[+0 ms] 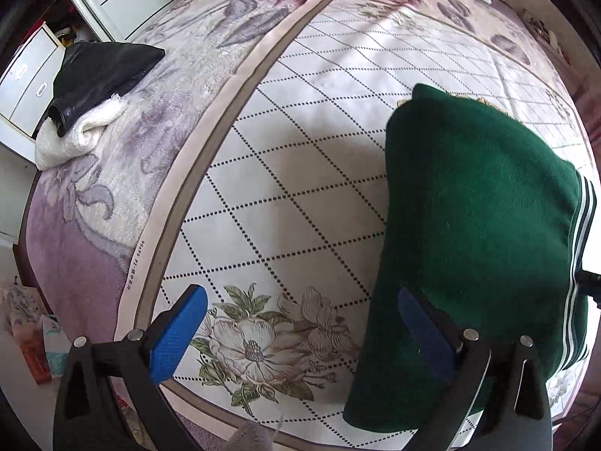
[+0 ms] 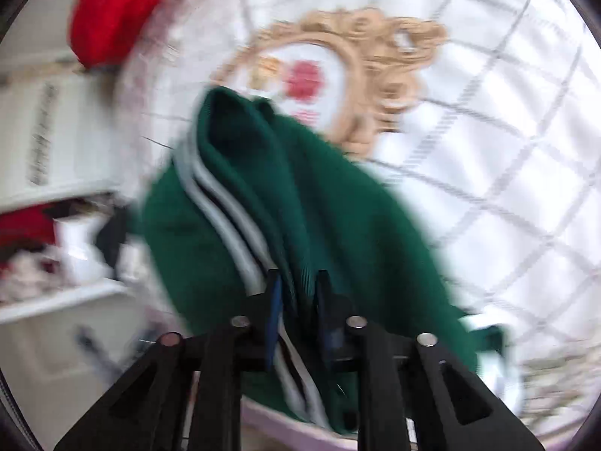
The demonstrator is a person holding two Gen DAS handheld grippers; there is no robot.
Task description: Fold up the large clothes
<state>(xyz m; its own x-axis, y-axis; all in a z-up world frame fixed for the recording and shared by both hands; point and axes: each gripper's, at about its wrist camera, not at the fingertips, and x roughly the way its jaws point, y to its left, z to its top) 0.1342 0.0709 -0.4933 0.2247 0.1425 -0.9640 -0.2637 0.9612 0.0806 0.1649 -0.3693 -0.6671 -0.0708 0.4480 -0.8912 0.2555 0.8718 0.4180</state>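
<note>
Right gripper is pinched on a bunched fold of the green garment, its blue pads close together with cloth and the white-striped trim squeezed between them. From that grip the garment hangs forward and down over the bed (the view is smeared with motion blur, so fine detail is lost). Beyond the cloth lies a white quilted mat with a tan scrolled frame around a red flower. A red item sits at the upper left, and white shelves stand at the left with a white jug.

Left gripper is wide apart with nothing between its blue pads, pointing steeply down at the mat's printed flower. The right-hand pad overlaps the green garment in the picture, but whether they touch I cannot tell. The garment drapes at the right of this view, striped trim along its far edge. Past the mat's tan border is a purple floral blanket. On it, well apart from the green garment, lies a black jacket with white fleece lining.
</note>
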